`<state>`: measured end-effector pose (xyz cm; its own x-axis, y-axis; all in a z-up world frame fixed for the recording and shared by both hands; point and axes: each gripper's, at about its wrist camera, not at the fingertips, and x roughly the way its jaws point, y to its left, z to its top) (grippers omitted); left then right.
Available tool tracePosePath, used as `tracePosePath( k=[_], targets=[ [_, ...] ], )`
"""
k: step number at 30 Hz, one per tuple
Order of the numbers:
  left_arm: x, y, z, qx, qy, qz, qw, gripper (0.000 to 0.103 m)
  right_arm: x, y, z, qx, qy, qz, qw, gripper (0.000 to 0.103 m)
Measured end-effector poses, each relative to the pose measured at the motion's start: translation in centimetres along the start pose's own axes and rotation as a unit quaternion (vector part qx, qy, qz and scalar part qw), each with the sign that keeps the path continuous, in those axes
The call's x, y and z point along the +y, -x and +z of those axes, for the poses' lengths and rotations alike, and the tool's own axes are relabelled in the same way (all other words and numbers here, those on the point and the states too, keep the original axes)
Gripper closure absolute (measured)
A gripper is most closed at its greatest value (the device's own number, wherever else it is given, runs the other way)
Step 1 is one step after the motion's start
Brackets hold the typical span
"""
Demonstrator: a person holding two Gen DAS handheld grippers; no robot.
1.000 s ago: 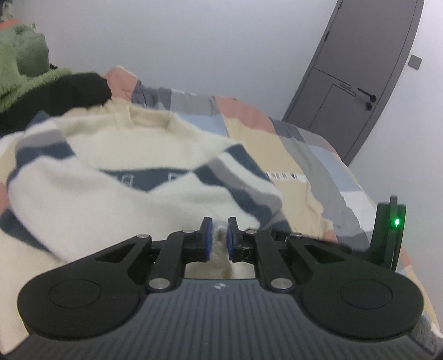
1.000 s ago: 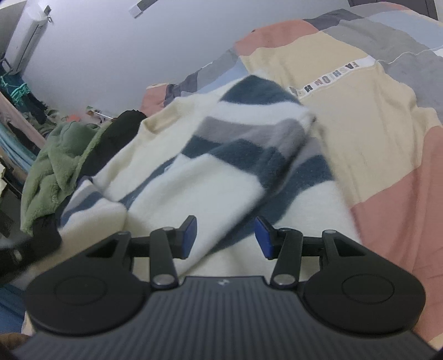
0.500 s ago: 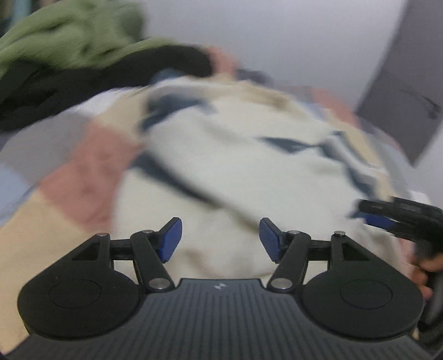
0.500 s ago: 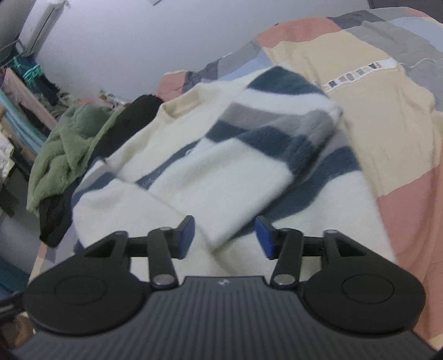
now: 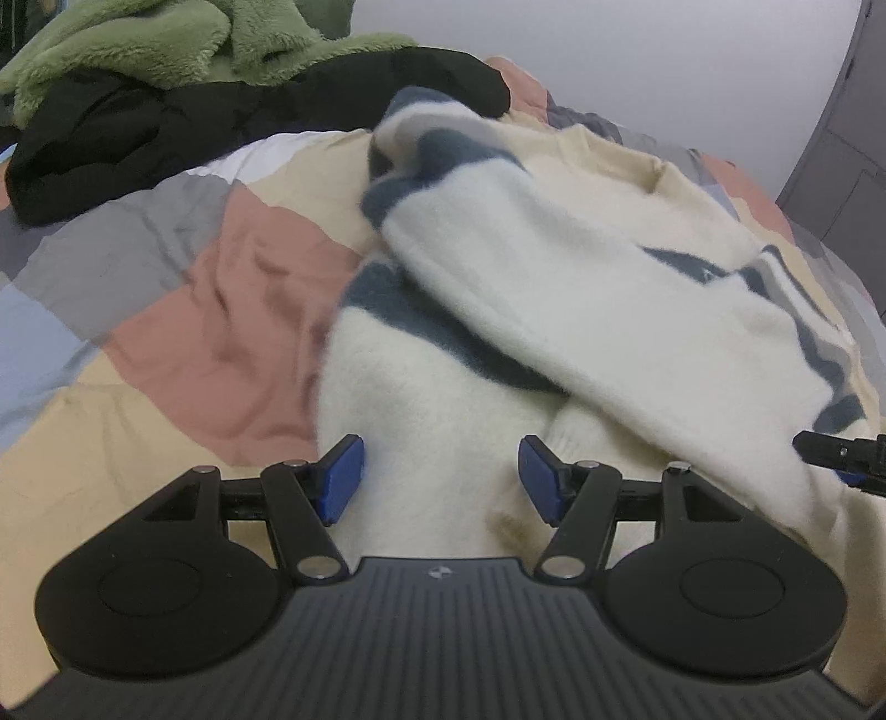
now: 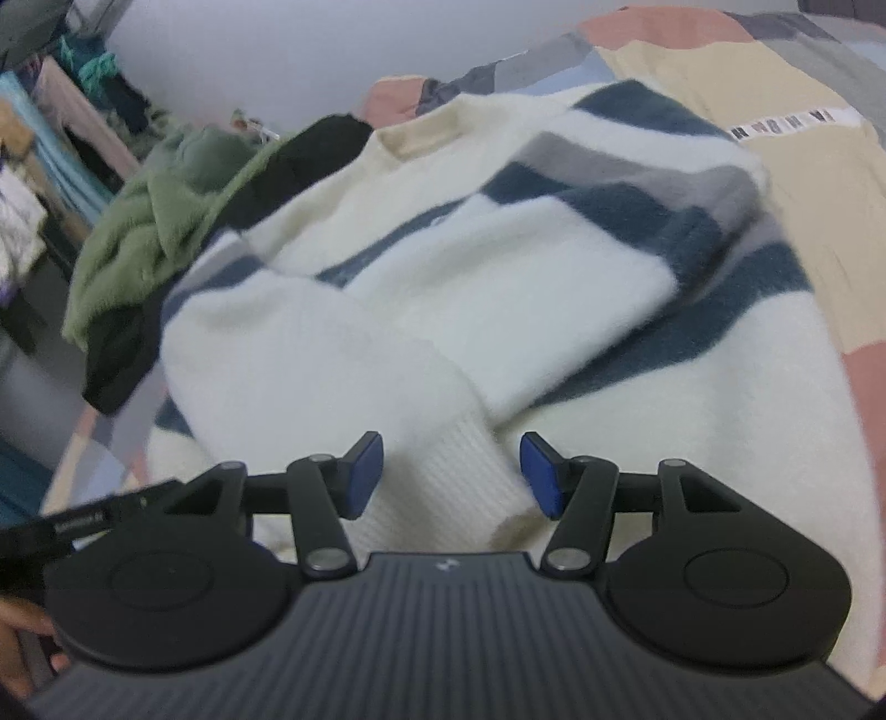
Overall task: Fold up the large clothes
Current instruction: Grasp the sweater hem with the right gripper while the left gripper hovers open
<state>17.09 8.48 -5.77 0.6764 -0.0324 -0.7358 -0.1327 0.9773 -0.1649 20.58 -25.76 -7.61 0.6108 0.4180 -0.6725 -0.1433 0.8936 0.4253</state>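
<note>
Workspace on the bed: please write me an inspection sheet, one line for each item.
Surface: bed with patchwork cover.
Job's things: striped sweater lying flat, both sleeves folded across the body.
Clutter: green fleece and black garment piled beyond the sweater.
Grippers: left gripper open over the hem; right gripper open, ribbed cuff between its fingers, not pinched.
Cables: nothing seen.
Surroundings: grey door; clothes rack.
</note>
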Motion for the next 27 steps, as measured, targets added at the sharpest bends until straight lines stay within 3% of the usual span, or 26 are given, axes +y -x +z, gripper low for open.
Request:
tracePosePath(
  k=[2, 4, 7, 11, 14, 18, 22, 26, 27],
  targets=[
    [-0.1, -0.4, 0.1, -0.001, -0.002, 0.0, 1.0, 0.036, 0.3, -0.2, 0.0, 0.004, 0.008, 0.0, 1.0, 0.074],
    [0.0, -0.5, 0.1, -0.002, 0.0, -0.003, 1.0, 0.036, 0.9, -0.4, 0.1, 0.014, 0.03, 0.009, 0.999, 0.088],
    [0.2, -0.4, 0.1, -0.005, 0.006, -0.007, 0.9999, 0.036, 2.5, 0.9, 0.5, -0.013, 0.091, 0.003, 0.996, 0.089],
    [0.5, 0.1, 0.1, -0.011, 0.017, -0.014, 0.9997, 0.036, 2.5, 3.0, 1.9, -0.064, 0.091, 0.007, 0.994, 0.09],
    [0.7, 0.6, 0.2, -0.017, 0.022, -0.018, 0.9995, 0.036, 1.9, 3.4, 2.4, -0.084, 0.102, -0.041, 0.99, 0.09],
    [0.8, 1.3, 0.1, -0.025, 0.024, -0.02, 0.9992, 0.036, -0.8, 1.9, 2.8, -0.063, 0.061, -0.101, 0.991, 0.089],
    [1.5, 2.3, -0.5, -0.025, 0.035, -0.022, 0.9988, 0.036, -2.9, 1.2, 2.7, -0.04, 0.008, -0.092, 0.995, 0.086],
    [2.5, 4.3, -1.4, -0.033, 0.047, -0.021, 0.9981, 0.036, -2.5, 3.0, 2.1, -0.052, 0.009, -0.105, 0.993, 0.07],
    [2.8, 4.9, -1.7, -0.036, 0.054, -0.022, 0.9977, 0.036, -2.5, 3.7, 1.8, -0.055, 0.007, -0.11, 0.992, 0.06]
  ],
)
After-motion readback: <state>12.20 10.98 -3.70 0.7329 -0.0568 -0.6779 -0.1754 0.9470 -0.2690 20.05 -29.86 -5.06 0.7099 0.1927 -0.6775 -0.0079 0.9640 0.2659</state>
